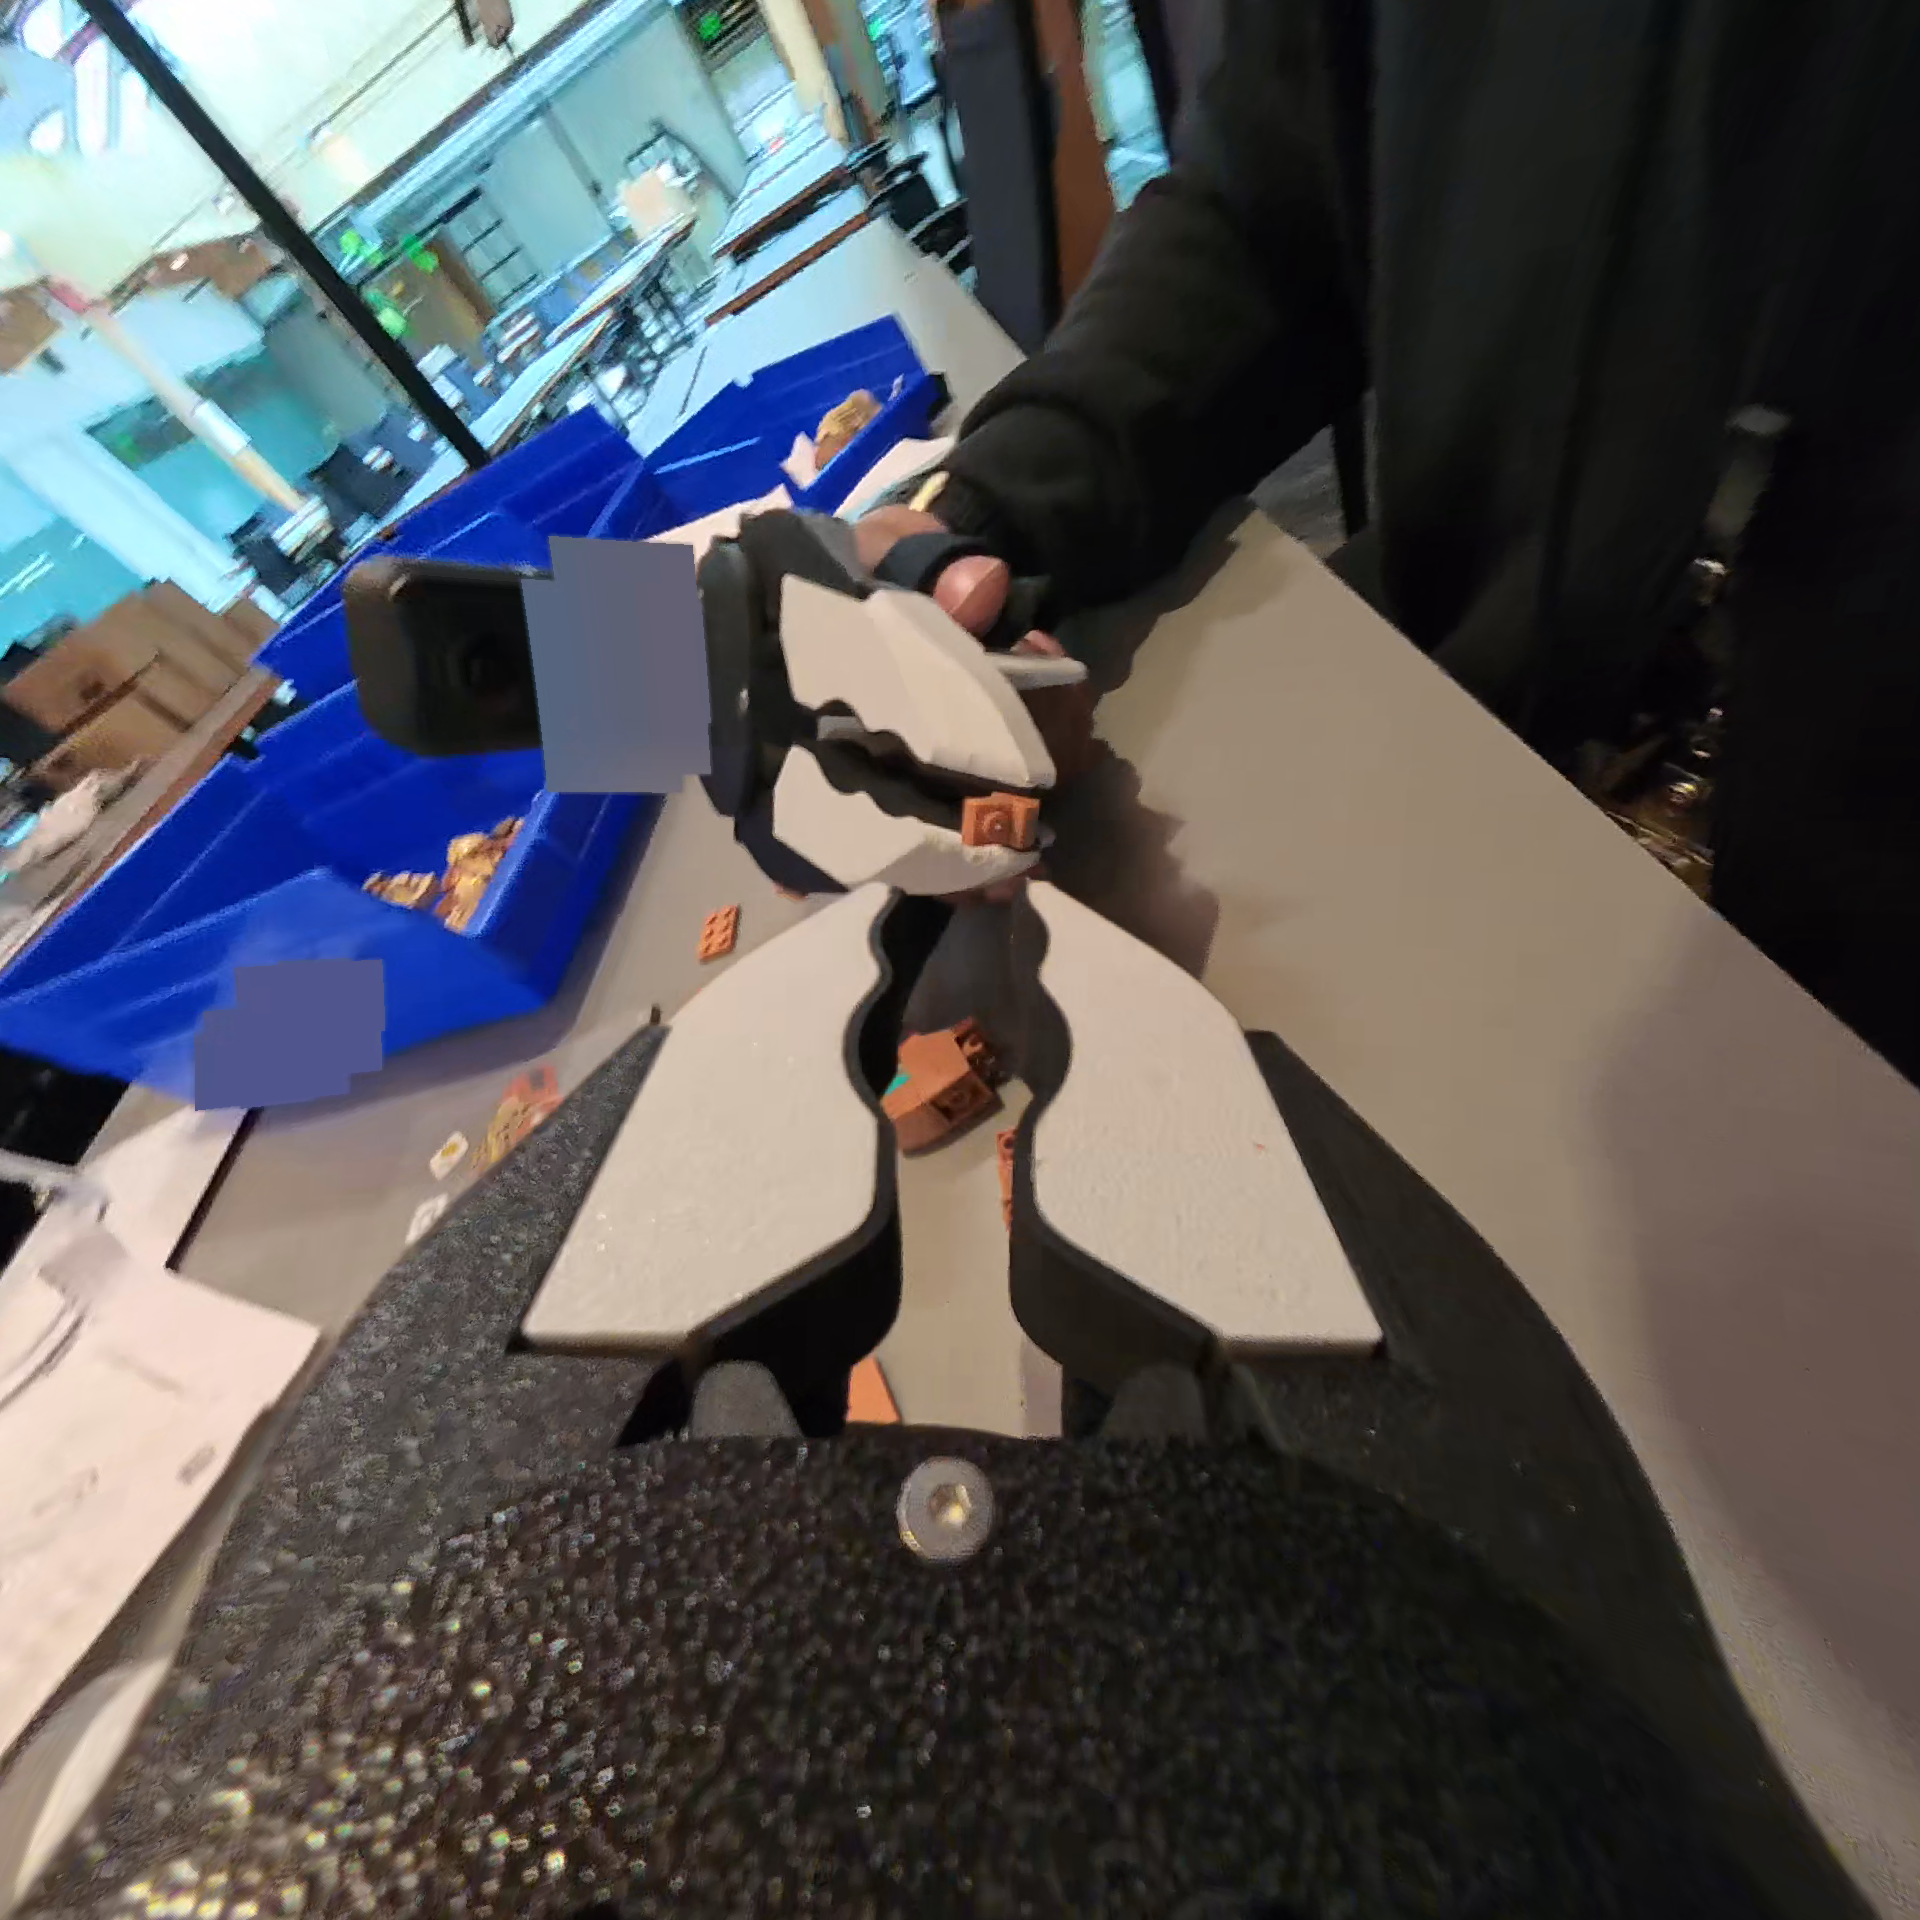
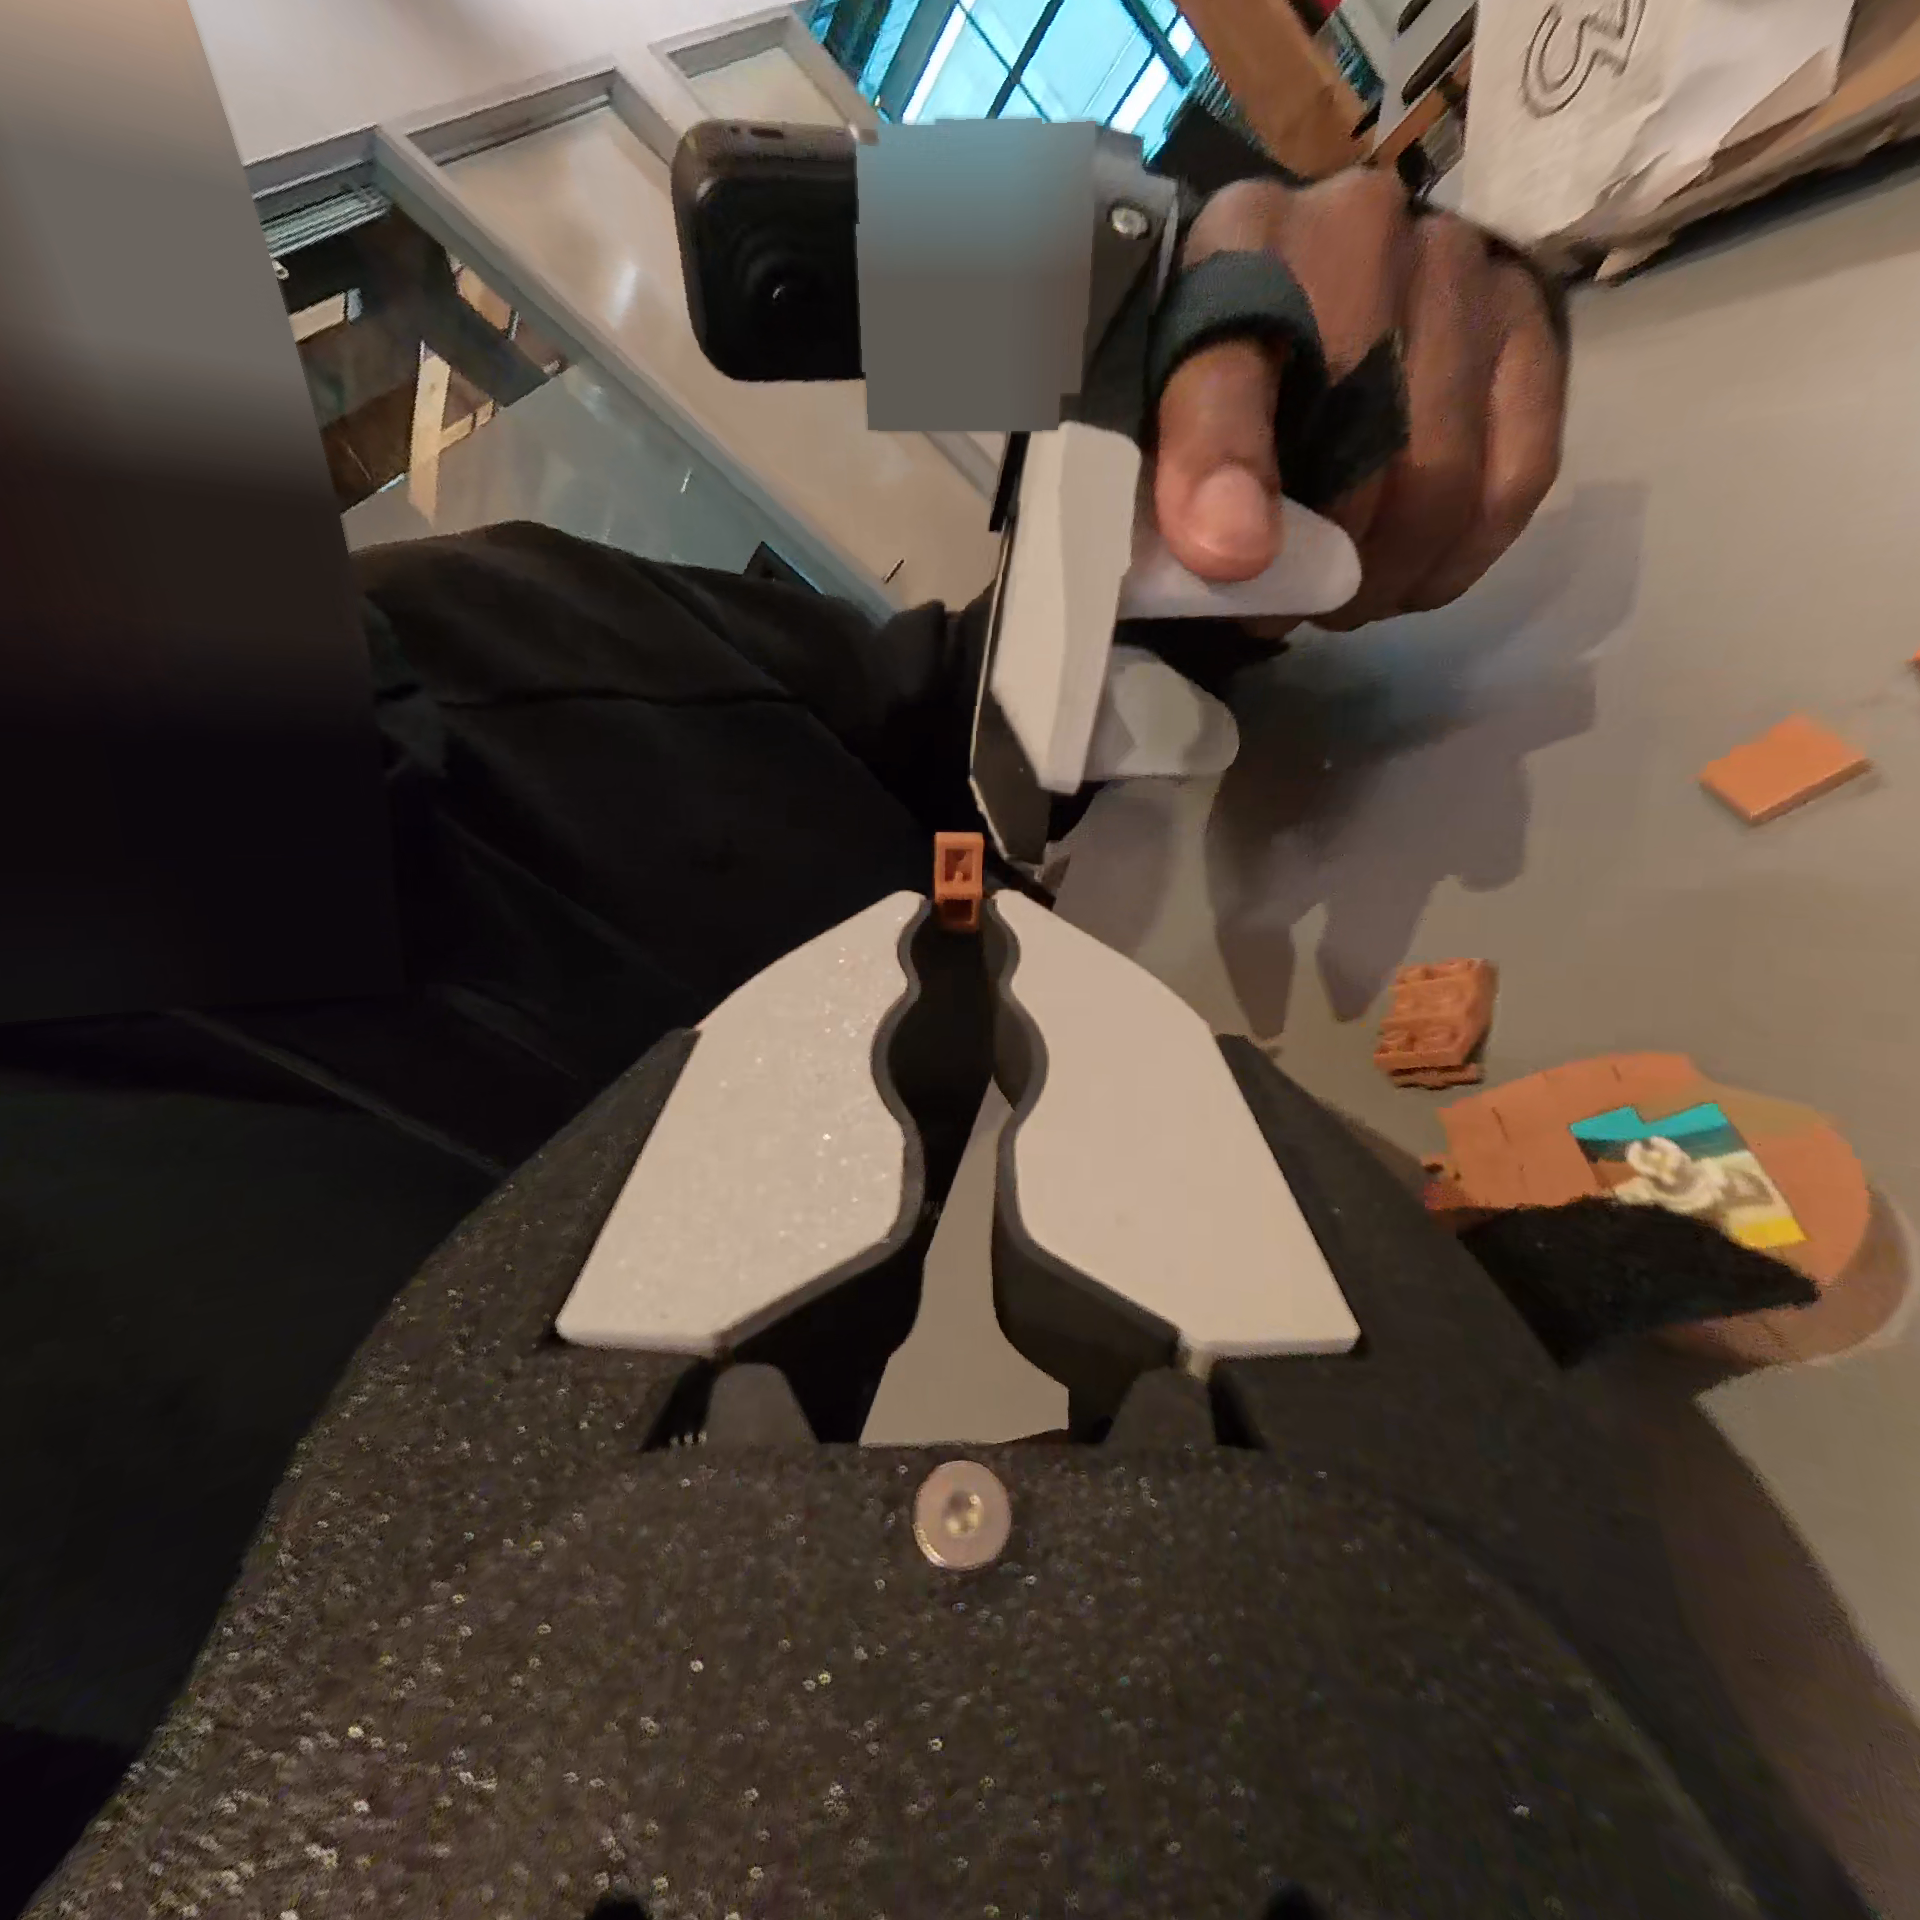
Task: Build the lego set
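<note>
My right gripper (image 2: pixel 958 909) is shut on a small brown brick (image 2: pixel 956 871) that sticks out past its tips. The left wrist view shows the same brick (image 1: pixel 997 824) pinched at the right gripper's (image 1: pixel 1023 821) tips, held above the grey table (image 1: pixel 1403 883). My left gripper (image 1: pixel 961 904) is open with nothing between its fingers. Its tips sit just under the right gripper's lower finger. In the right wrist view the left gripper (image 2: pixel 1023 868) comes in from above, its tips right beside the brick. I cannot tell whether they touch it.
Blue bins (image 1: pixel 312 831) with brown and golden pieces stand on the left. A brown brick assembly (image 1: pixel 940 1091) and a small flat plate (image 1: pixel 719 928) lie on the table. A round brown build (image 2: pixel 1662 1164), a brick piece (image 2: pixel 1434 1023) and a flat tile (image 2: pixel 1782 769) lie on the right. Papers (image 1: pixel 104 1403) are nearby. The tips of both grippers are at nearly the same place.
</note>
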Available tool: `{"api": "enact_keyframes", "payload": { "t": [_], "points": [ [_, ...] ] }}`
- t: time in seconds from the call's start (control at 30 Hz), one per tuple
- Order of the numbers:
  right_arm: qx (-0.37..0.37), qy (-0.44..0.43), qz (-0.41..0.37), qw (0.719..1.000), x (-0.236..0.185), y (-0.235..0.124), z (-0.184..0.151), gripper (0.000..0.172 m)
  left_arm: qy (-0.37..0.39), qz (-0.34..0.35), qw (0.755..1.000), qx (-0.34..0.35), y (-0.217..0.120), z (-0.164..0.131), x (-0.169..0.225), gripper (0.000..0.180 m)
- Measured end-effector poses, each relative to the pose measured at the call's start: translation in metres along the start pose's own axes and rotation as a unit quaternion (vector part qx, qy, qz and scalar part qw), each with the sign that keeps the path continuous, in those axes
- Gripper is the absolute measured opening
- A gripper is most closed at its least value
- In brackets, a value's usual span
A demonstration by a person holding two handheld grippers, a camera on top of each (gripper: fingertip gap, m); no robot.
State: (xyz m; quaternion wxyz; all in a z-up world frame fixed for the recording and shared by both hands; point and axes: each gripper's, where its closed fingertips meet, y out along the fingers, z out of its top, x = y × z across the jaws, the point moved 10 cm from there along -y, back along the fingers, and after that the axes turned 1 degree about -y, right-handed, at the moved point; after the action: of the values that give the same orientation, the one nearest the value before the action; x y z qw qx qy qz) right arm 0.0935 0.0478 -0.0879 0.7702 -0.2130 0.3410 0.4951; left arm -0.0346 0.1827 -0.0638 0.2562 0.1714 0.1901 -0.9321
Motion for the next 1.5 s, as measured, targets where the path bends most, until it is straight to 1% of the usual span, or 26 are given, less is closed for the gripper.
{"api": "enact_keyframes", "payload": {
  "t": [0.23,0.47,0.57,0.7,0.8,0.87,0.93,0.97,1.03,1.1,1.23,1.3,1.33,1.4,1.5],
  "points": [
    [-0.028,0.002,-0.007,1.000,-0.002,0.004,-0.004,0.008,0.002,-0.075,0.996,0.046,0.004,0.007,-0.002,0.016],
    [-0.072,-0.005,-0.011,0.997,-0.003,0.010,-0.008,0.008,-0.019,-0.139,0.990,0.023,0.013,0.003,0.004,0.008],
    [-0.080,-0.010,-0.024,0.996,-0.002,0.008,-0.009,0.008,-0.039,-0.146,0.988,0.013,0.015,0.000,0.004,0.006],
    [-0.069,-0.031,-0.066,0.995,-0.002,-0.004,-0.005,0.010,-0.094,-0.120,0.988,-0.006,0.018,-0.005,0.001,0.005],
    [-0.056,-0.074,-0.102,0.990,-0.008,-0.015,-0.001,0.011,-0.148,-0.096,0.984,-0.001,0.016,-0.008,-0.005,0.004],
    [-0.048,-0.120,-0.150,0.980,-0.011,-0.022,0.004,0.011,-0.203,-0.073,0.976,0.003,0.013,-0.012,-0.012,0.004],
    [-0.051,-0.185,-0.209,0.959,-0.013,-0.026,0.006,0.012,-0.269,-0.044,0.962,0.007,0.010,-0.017,-0.020,0.004],
    [-0.057,-0.227,-0.243,0.941,-0.014,-0.026,0.006,0.013,-0.309,-0.033,0.950,0.011,0.009,-0.020,-0.024,0.004],
    [-0.077,-0.312,-0.305,0.897,-0.015,-0.024,0.004,0.016,-0.388,-0.016,0.921,0.022,0.006,-0.027,-0.031,0.004],
    [-0.075,-0.375,-0.342,0.858,-0.017,-0.018,0.003,0.019,-0.454,-0.010,0.890,0.037,0.003,-0.034,-0.035,0.004],
    [-0.057,-0.467,-0.422,0.775,-0.018,-0.011,0.004,0.024,-0.539,-0.009,0.841,0.051,0.003,-0.043,-0.037,0.004],
    [-0.060,-0.507,-0.440,0.739,-0.019,-0.006,0.002,0.024,-0.568,-0.017,0.820,0.062,0.005,-0.045,-0.036,0.004],
    [-0.065,-0.521,-0.447,0.725,-0.020,-0.004,0.001,0.024,-0.578,-0.022,0.813,0.066,0.006,-0.046,-0.036,0.004],
    [-0.081,-0.536,-0.452,0.708,-0.019,0.002,-0.001,0.024,-0.589,-0.029,0.805,0.067,0.008,-0.047,-0.035,0.004],
    [-0.092,-0.545,-0.451,0.701,-0.018,0.007,-0.003,0.021,-0.598,-0.038,0.797,0.069,0.011,-0.047,-0.033,0.004]
  ]
}}
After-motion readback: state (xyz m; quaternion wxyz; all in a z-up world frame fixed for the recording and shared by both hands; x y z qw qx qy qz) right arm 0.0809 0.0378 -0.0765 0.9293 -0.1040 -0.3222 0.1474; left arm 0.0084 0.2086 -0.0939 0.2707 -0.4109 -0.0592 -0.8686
